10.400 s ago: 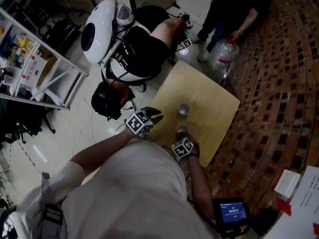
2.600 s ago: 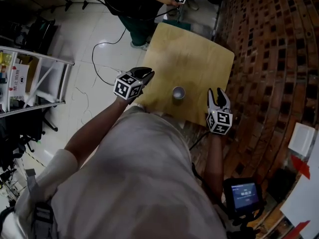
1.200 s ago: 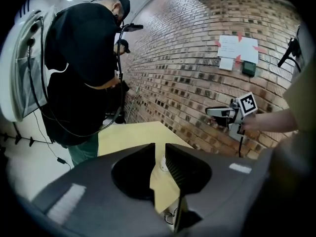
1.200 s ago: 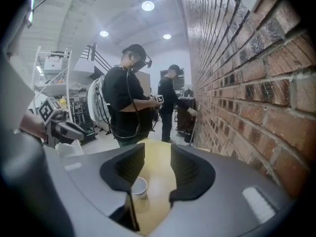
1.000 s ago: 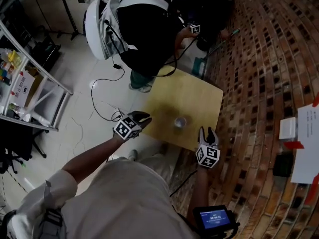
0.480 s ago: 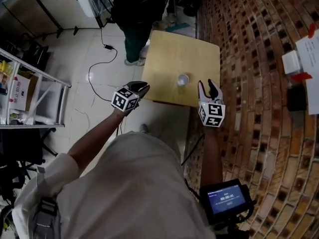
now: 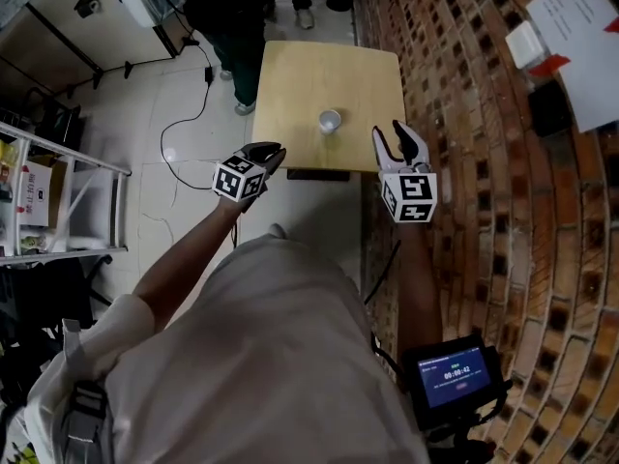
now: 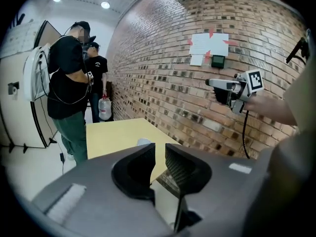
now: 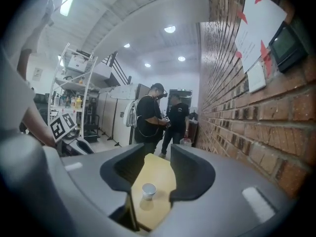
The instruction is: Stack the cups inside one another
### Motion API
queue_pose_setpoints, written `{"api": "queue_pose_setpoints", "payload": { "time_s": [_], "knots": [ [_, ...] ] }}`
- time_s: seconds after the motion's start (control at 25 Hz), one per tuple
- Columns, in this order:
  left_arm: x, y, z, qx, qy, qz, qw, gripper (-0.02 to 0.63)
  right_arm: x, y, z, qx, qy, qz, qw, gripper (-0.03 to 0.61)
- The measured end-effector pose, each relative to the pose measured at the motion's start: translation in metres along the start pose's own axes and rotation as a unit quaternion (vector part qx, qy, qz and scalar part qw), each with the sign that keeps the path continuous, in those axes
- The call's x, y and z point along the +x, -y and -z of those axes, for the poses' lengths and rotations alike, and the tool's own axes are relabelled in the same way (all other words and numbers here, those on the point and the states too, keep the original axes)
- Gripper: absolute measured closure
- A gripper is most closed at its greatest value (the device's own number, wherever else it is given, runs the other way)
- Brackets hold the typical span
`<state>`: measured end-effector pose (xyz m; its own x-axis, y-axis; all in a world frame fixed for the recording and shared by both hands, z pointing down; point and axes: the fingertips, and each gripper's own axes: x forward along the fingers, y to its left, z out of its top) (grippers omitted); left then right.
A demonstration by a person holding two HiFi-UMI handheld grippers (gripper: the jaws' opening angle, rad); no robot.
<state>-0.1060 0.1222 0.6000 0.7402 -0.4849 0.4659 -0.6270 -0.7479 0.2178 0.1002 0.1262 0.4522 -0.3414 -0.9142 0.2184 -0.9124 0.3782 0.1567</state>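
The cup (image 7: pixel 330 121) stands upright on the table (image 7: pixel 309 75), near the near edge and a little toward the brick wall (image 7: pixel 484 191). Neither claw touches it. In the head view the right gripper (image 7: pixel 392 135) hangs in the air by the table's near right corner, just beside the cup but clear of it, with the tips pointing toward the far end. Its jaws stand apart and hold nothing. In the right gripper view the cup (image 9: pixel 148 190) shows through the gap between the jaws, but it sits farther off on the table (image 9: pixel 158 174), lower than the tips. The left gripper (image 7: pixel 268 153) is over the floor off the table's near left corner, farther from the cup than the right one. Its jaws are drawn close with only a slim slit between them, and nothing sits in that slit. In the left gripper view the cup (image 8: pixel 143 141) peeks out just behind the tip of the left jaw, well apart on the table (image 8: pixel 113 132). Two people stand at the table's far end.
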Motion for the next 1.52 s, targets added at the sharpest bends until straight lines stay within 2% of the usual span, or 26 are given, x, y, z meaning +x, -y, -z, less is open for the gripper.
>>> {"api": "queue_pose_setpoints", "payload": {
  "time_s": [0.32, 0.52, 0.68, 0.8, 0.96, 1.2, 1.4, 1.52],
  "knots": [
    [-0.003, 0.047, 0.023, -0.004, -0.010, -0.002, 0.9999, 0.531, -0.067, 0.007, 0.020, 0.015, 0.002, 0.012, 1.000, 0.410],
    [-0.011, 0.073, 0.050, -0.018, -0.016, -0.011, 0.9996, 0.531, -0.101, -0.010, 0.078, 0.063, -0.026, -0.002, 0.998, 0.410],
    [-0.018, 0.086, 0.073, -0.028, -0.027, -0.017, 0.9991, 0.531, -0.124, -0.020, 0.130, 0.113, -0.067, -0.004, 0.991, 0.423],
    [-0.021, 0.091, 0.085, -0.033, -0.036, -0.020, 0.9986, 0.531, -0.135, -0.018, 0.152, 0.131, -0.086, 0.003, 0.988, 0.431],
    [-0.019, 0.089, 0.094, -0.033, -0.051, -0.020, 0.9980, 0.532, -0.144, -0.012, 0.155, 0.130, -0.089, 0.011, 0.987, 0.440],
    [-0.008, 0.091, 0.063, -0.012, -0.042, -0.018, 0.9989, 0.531, -0.145, -0.004, 0.156, 0.128, -0.087, 0.013, 0.988, 0.459],
    [-0.003, 0.099, 0.065, -0.010, -0.036, -0.016, 0.9992, 0.529, -0.142, -0.003, 0.164, 0.130, -0.091, 0.011, 0.987, 0.465],
    [0.000, 0.098, 0.080, -0.008, -0.056, -0.014, 0.9983, 0.523, -0.140, -0.003, 0.165, 0.131, -0.089, 0.009, 0.987, 0.474]
  ]
}}
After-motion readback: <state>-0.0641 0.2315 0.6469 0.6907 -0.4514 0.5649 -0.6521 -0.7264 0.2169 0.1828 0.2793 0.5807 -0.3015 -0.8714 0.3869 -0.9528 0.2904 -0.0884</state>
